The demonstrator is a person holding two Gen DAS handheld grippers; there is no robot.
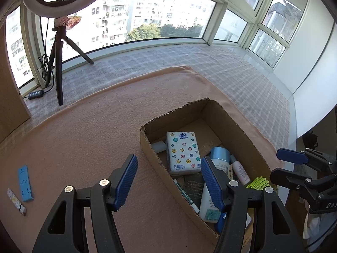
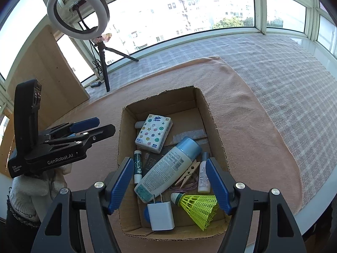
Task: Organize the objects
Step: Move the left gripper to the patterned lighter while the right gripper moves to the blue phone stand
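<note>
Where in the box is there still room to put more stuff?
The cardboard box has bare floor at its far end, beyond the tissue pack. The near end is crowded: bottle, charger, shuttlecock.

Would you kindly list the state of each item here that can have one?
Cardboard box: open, partly filled.
Lotion bottle: capped, lying down.
Tissue pack: sealed, flat.
Clothespin: shut.
Left tool: open, empty.
Right tool: open, empty.
Ring light: off.
</note>
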